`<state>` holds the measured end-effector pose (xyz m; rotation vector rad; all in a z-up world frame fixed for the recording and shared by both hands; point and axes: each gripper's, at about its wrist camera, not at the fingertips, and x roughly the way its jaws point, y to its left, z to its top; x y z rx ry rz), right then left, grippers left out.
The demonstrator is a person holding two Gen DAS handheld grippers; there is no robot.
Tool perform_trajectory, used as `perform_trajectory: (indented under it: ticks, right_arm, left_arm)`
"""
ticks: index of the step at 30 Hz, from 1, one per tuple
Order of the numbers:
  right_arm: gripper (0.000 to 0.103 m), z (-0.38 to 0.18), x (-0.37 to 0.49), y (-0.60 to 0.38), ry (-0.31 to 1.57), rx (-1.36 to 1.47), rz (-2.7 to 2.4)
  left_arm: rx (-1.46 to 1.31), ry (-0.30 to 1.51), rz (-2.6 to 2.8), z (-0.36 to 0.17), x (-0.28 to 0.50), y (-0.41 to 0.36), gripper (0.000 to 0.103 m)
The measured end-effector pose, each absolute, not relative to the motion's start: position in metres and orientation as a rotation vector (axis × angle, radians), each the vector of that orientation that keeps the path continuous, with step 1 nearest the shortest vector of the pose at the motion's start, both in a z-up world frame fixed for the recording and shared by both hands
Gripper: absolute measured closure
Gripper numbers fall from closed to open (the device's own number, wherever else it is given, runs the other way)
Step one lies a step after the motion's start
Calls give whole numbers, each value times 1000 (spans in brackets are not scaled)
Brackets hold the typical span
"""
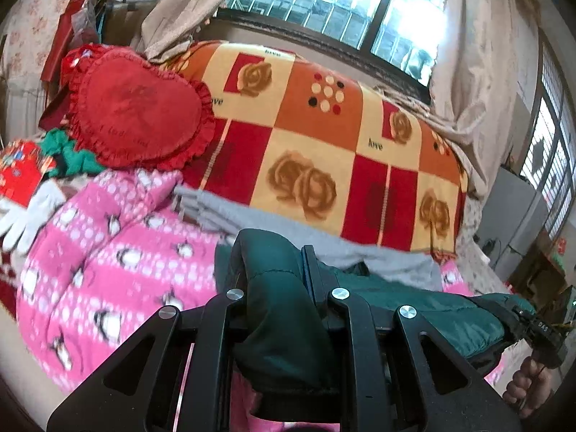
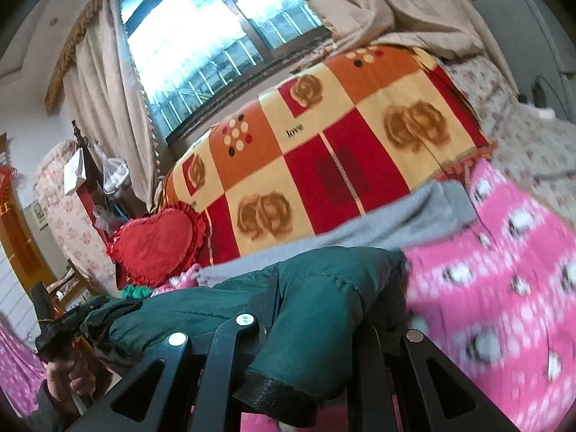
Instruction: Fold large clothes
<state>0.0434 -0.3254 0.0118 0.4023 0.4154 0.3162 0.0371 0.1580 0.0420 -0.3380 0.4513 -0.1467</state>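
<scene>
Left gripper [image 1: 277,252]: we see its jaws pinched on one end of the dark green padded garment [image 1: 284,331], whose cuff hangs down between the finger arms toward the camera.
Right gripper [image 2: 324,280]: we see it pressed together on the other end of the same garment [image 2: 316,309], a black-trimmed cuff drooping between its arms.
Garment: one piece, stretched between our two grippers and lifted above the bedding; in the left view it runs off to the right as far as the other gripper.
Hands: we count two, one per view: the right hand [image 1: 529,388] at the lower right edge, the left hand [image 2: 68,378] at the lower left edge, each gripping a handle.
Below the garment: one pink penguin-print blanket [image 1: 108,259], then one grey cloth [image 1: 252,216] lying just beyond it.
Farther: one checked rose blanket [image 1: 324,151], flat and mostly bare, the widest open stretch.
Left edge: one red heart cushion [image 1: 136,108], green cloth and white gloves [image 1: 28,212] crowd that side.
Far edge: one barred window [image 1: 342,3] with two curtains [image 1: 478,64].
</scene>
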Motion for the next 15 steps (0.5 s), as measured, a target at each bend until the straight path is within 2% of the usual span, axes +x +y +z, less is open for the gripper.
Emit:
perform_trajectory:
  ticks: [5, 10, 15]
  right_arm:
    - [91, -4, 110, -320, 458, 395, 309]
    - [91, -59, 176, -314, 595, 400, 262]
    - [90, -97, 218, -317, 685, 432, 234]
  left_arm:
    - [-280, 479, -120, 25, 94, 152, 89]
    - [-201, 608, -55, -40, 168, 150, 88]
    - [-188, 678, -25, -86, 205, 148, 85]
